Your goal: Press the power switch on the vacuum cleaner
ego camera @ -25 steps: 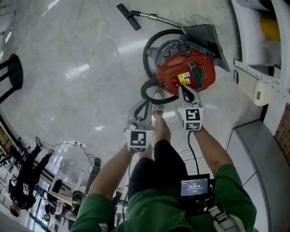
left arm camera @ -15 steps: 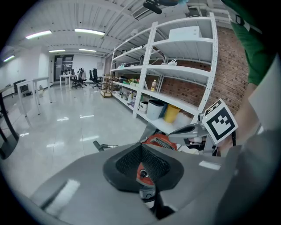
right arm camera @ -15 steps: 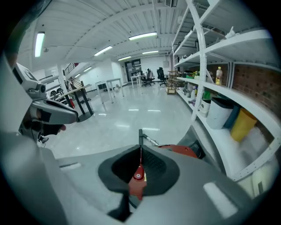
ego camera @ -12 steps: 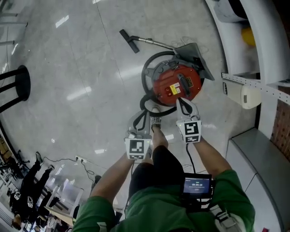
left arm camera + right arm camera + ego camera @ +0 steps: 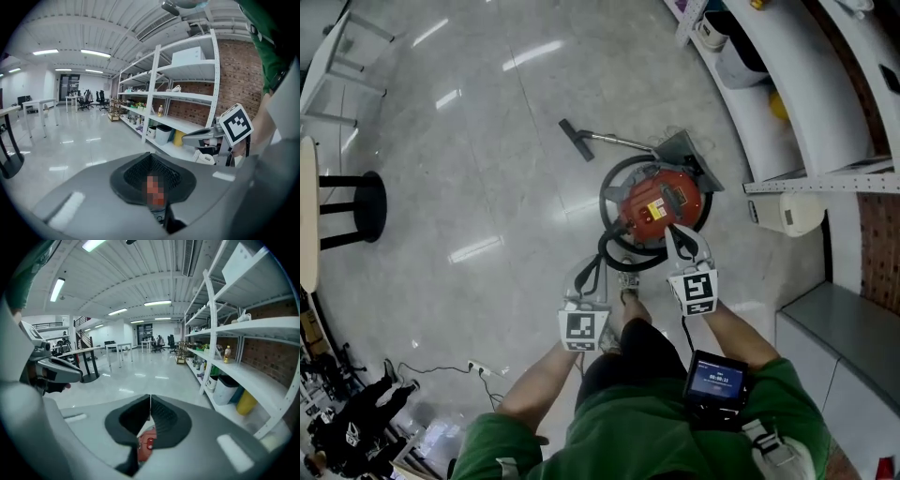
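Item: red vacuum cleaner [image 5: 661,204], drum type, standing on the pale tiled floor [image 5: 487,169] just ahead of the person's feet and near the white shelving [image 5: 806,112]. A black hose [image 5: 607,192] loops round its body, and the floor nozzle [image 5: 575,139] lies farther out. The top of the drum carries a yellow label and a dark handle; the power switch cannot be picked out from the head view. Right gripper [image 5: 682,234]: held over the near edge of the drum and well above it, fingers pressed together at the tips with nothing between them. In the right gripper view a patch of the red drum shows through the gap under the pads, with a small button-like part [image 5: 149,442] that may be the switch. Left gripper [image 5: 589,270]: out over the hose on the near left, fingers likewise closed and empty. Condition: switch not yet touched. Handling note, as I judge it: the right gripper is the better placed. Leave its fingers closed to form one blunt tip, lower it straight down with the button-like part centred under that tip, and press squarely and briefly. A slanted push could slide off or shift the drum on this smooth floor. Hold the left gripper clear of the hose.
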`<state>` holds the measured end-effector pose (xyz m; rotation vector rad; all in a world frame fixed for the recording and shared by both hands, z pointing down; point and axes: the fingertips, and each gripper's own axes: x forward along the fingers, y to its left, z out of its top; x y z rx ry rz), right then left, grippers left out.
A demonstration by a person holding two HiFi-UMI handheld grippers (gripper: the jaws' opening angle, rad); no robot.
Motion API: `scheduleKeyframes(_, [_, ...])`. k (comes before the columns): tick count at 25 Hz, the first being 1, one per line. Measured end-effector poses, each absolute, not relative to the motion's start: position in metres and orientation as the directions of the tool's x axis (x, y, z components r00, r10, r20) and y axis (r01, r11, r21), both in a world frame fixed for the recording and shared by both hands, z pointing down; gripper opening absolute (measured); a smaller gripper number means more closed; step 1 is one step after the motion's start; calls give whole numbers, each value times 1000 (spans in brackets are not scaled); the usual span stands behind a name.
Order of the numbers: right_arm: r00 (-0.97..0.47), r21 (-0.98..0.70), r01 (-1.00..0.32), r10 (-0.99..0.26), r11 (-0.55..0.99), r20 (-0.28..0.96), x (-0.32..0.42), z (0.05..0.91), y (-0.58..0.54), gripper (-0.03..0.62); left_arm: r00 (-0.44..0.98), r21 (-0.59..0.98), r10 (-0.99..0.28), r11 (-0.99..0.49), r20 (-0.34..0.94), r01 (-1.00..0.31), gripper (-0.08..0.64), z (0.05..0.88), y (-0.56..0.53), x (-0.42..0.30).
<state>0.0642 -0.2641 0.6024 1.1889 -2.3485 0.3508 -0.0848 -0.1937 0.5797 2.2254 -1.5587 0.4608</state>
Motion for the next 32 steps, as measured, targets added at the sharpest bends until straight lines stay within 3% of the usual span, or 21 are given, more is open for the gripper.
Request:
scheduleKeyframes(20, [-506, 88, -839, -830, 537, 236, 50, 390, -138, 3, 303, 110, -931, -286, 203, -952, 8, 409, -52, -133])
scheduleKeyframes(32, [-477, 66, -866, -859, 495, 185, 73, 366, -26, 3, 325, 135, -938, -309, 117, -941, 8, 365, 54, -134])
